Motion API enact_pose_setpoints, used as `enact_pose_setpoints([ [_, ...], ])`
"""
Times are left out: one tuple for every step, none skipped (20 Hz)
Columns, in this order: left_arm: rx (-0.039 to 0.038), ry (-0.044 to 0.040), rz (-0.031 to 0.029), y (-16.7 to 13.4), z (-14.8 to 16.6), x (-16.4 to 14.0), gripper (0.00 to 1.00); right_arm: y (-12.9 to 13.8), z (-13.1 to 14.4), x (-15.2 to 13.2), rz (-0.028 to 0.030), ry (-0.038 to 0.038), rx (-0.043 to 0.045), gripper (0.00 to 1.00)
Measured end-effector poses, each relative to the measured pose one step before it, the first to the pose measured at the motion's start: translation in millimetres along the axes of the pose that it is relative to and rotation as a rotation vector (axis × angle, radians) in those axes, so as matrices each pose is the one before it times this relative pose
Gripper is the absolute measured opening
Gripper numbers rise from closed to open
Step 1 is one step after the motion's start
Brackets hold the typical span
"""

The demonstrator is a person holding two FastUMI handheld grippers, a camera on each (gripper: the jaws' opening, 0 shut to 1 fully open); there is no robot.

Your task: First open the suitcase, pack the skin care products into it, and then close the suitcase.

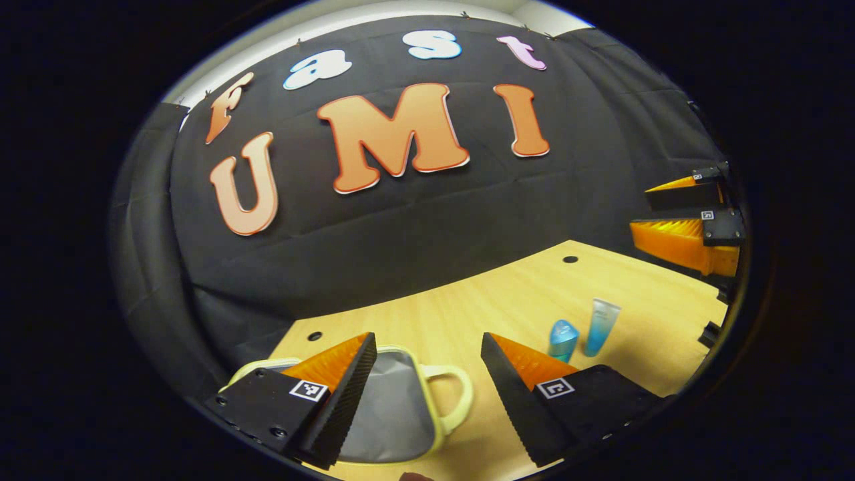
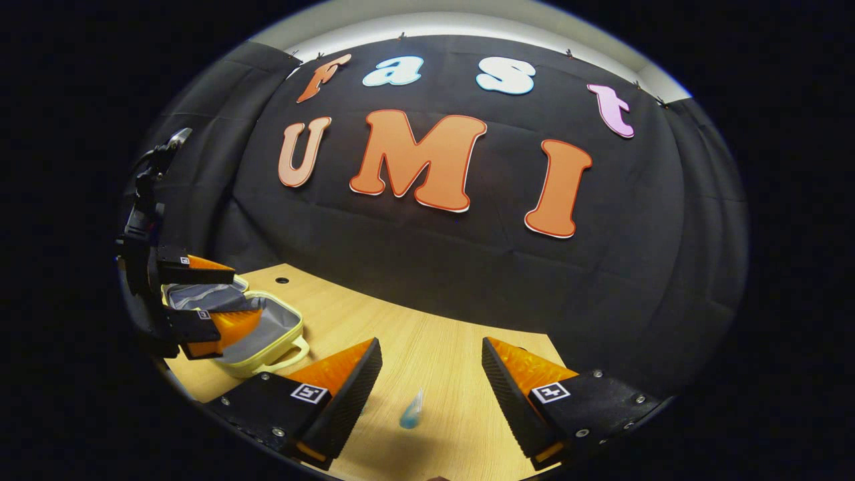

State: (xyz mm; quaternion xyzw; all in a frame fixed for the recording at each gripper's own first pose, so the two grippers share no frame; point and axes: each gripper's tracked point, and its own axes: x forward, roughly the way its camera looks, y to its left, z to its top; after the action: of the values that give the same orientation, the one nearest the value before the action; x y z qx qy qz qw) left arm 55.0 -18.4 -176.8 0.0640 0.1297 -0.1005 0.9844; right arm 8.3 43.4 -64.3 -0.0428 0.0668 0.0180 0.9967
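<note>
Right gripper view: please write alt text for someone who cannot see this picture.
An open tool hovers over a wooden table, with a small blue tube lying between its fingers. At far left, the other tool hangs open above an open pale yellow suitcase with grey lining. A black cloth wall rises behind the table.

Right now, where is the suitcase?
In the left gripper view the open yellow suitcase lies on the wooden table under the left tongs, left of the two blue skin care tubes.
</note>
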Motion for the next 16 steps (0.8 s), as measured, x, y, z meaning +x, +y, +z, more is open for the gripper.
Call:
enact_pose_setpoints([
  [-0.01193,-0.00646,-0.02908,-17.48,-1.62,4.67,0.98,-1.84,-4.89,0.78,0.00465,-0.00039,-0.00341,0.95],
  [-0.00976,0.00347,-0.02067,-14.58,-3.93,4.33,0.97,-2.55,-6.38,0.5,0.00415,0.00045,-0.00489,0.95],
  [-0.01488,0.00297,-0.02443,-15.28,-9.08,5.1,0.97,-3.17,-5.96,1.35,-0.00273,-0.00045,-0.0073,0.95],
  [-0.01965,0.01032,-0.02399,-13.4,-7.23,8.18,0.97,-3.86,-7.56,-1.16,-0.00142,0.0026,-0.0042,0.95],
  [-0.0153,0.00571,-0.02293,-14.3,-9.02,8.8,0.97,-2.26,-6.34,1.24,-0.00385,0.00385,0.00125,0.95],
  [-0.01492,0.0085,-0.02422,-13.06,-9.21,6.63,0.98,-1.18,-6.86,1.25,0.00293,0.00697,0.00599,0.95],
  [-0.00765,-0.00353,-0.02528,-9.66,-5.64,5.71,0.98,1.34,-6.15,3.17,0.00574,0.00875,0.00374,0.95],
  [0.00117,0.00452,-0.01674,-7.29,-5.4,5.91,0.98,-0.73,-5.83,1.56,0.00255,0.00455,-0.00249,0.95],
  [0.00101,0.00661,-0.01874,-7.63,-6.58,7.92,0.97,1.2,-4.83,4.28,0.00864,0.00864,-0.00474,0.95],
  [-0.00582,0.0132,-0.01535,-6.62,-7.01,7.51,0.95,-0.54,-7.12,1.42,0.00201,0.0099,-0.00454,0.95],
  [-0.00583,0.01798,-0.01662,-5.96,-11.14,9.37,0.94,1.22,-3.1,2.92,0.00725,0.00555,-0.00059,0.95],
  [-0.00769,0.00602,-0.01616,-4.04,-4.99,8.28,0.93,-0.22,-3.91,1.23,0.00196,0.00191,-0.00036,0.95],
  [-0.00924,0.00198,-0.01824,-5.32,-4.61,7.26,0.88,1.5,-2.6,2.88,0.00524,0.00139,0.00119,0.95],
  [-0.0013,0.00138,-0.01427,-3.58,-3.16,5.9,0.82,1.08,-5.32,1.39,0.0027,0.00381,0.00022,0.95],
  [0.00547,0.0046,-0.01491,-2.06,-5.24,7.15,0.78,1.96,-3.7,3.29,0.00455,0.00409,-0.00054,0.95],
  [0.00132,-0.00113,-0.01194,-2.21,-1.77,6.91,0.74,0.75,-6.47,2.54,0.00135,0.00784,-0.00219,0.95],
])
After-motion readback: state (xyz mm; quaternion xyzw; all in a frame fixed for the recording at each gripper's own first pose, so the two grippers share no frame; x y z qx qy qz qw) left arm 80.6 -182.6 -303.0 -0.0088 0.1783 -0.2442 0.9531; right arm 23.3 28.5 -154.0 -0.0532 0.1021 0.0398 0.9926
